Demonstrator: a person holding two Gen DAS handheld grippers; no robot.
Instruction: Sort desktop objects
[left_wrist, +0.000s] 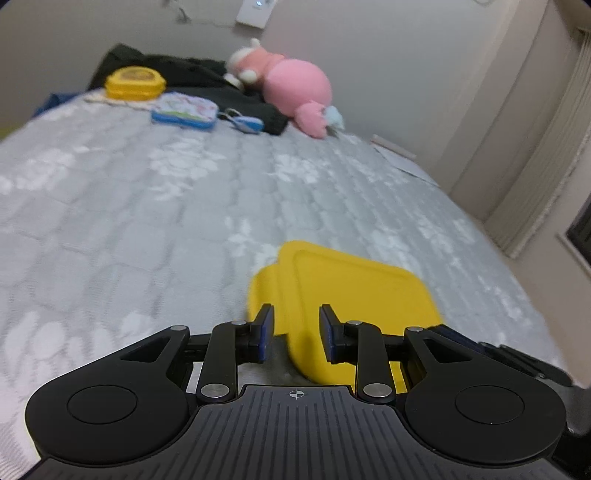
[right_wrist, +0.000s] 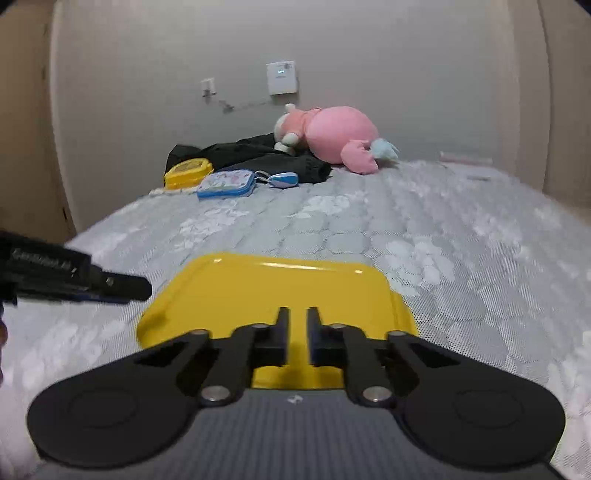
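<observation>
A yellow tray (right_wrist: 266, 291) lies on the grey patterned bed. My right gripper (right_wrist: 296, 325) is shut on the tray's near rim. In the left wrist view the same tray (left_wrist: 354, 291) sits ahead and right of my left gripper (left_wrist: 296, 328), whose jaws stand a little apart with the tray's edge between them; no contact is visible. The left gripper also shows in the right wrist view (right_wrist: 125, 288), beside the tray's left edge. Far back lie a yellow lidded box (left_wrist: 135, 83), a blue pencil case (left_wrist: 184, 110) and a small blue item with a ring (left_wrist: 245, 123).
A pink plush toy (left_wrist: 288, 88) and a black garment (left_wrist: 207, 77) lie at the far end of the bed (left_wrist: 147, 206), against the wall. Papers (left_wrist: 399, 155) lie at the bed's far right edge. A wall and curtain stand to the right.
</observation>
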